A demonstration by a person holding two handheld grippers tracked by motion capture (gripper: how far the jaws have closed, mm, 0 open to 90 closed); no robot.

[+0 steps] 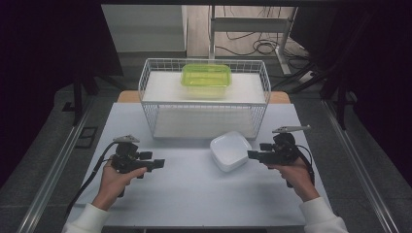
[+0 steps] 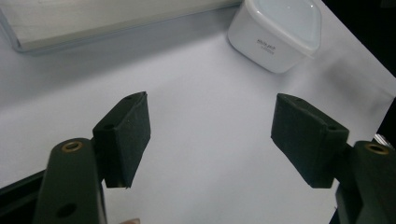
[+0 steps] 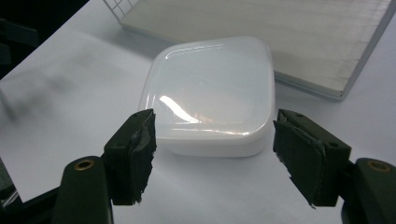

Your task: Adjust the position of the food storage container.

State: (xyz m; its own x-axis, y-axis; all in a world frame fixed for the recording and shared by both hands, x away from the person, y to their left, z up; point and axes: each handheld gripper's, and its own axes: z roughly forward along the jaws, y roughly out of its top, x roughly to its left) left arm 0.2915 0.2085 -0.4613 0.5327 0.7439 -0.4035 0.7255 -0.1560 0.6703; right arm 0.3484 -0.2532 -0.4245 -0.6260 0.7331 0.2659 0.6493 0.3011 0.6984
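Green container (image 1: 206,76) atop wire rack (image 1: 150,104) (behind).

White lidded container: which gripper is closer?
Right. The right gripper sits just beside the white lidded container, open fingers facing it, not touching. The left gripper is well off to its left, open.

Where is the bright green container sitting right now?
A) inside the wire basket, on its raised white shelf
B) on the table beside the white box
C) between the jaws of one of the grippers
A: the green container rests on the white shelf within the wire basket, behind the white box.
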